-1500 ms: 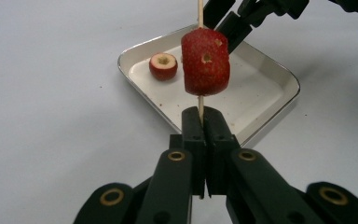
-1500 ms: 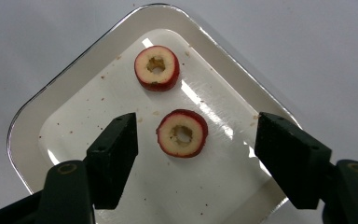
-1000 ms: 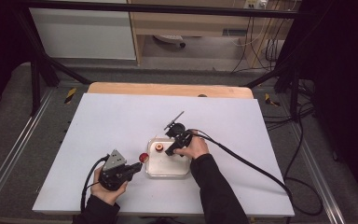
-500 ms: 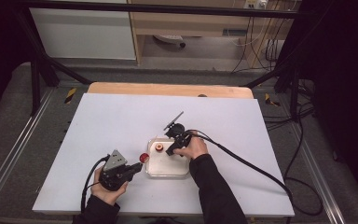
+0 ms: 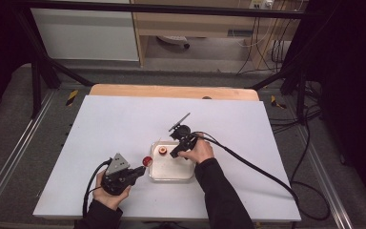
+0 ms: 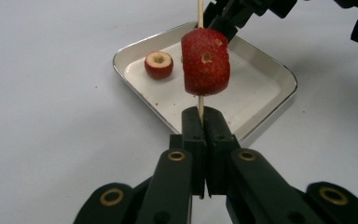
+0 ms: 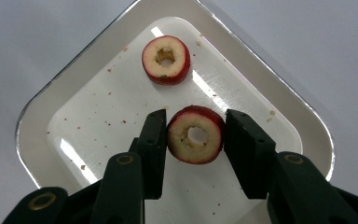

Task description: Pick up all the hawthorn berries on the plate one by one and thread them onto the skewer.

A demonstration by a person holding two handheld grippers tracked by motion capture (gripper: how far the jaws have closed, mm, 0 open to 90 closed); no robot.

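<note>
The left gripper (image 6: 200,122) had its fingers (image 6: 193,135) pressed together on the lower end of a thin wooden skewer (image 6: 199,11), which stood upright with a cored piece of red fruit (image 6: 205,61) threaded on it, held just off the near-left corner of a shallow white tray (image 5: 155,172). The right gripper (image 7: 196,140) had just been closing; its fingers (image 7: 154,140) stood part-way open around a cored fruit ring (image 7: 195,135) lying flat in the tray, touching it on both sides and clamped on it. A second fruit ring (image 7: 166,59) lay farther along the tray floor, apart from the first and near the rim. Crumbs speckled the tray's bottom. In the high view the tray sat near the front middle of a pale worktop (image 5: 114,124), with wide bare surface on every side and the left hand (image 5: 109,193) close to the front edge. Beyond the worktop stood a wooden strip, a dark frame, cabinets and loose cables on the floor.
</note>
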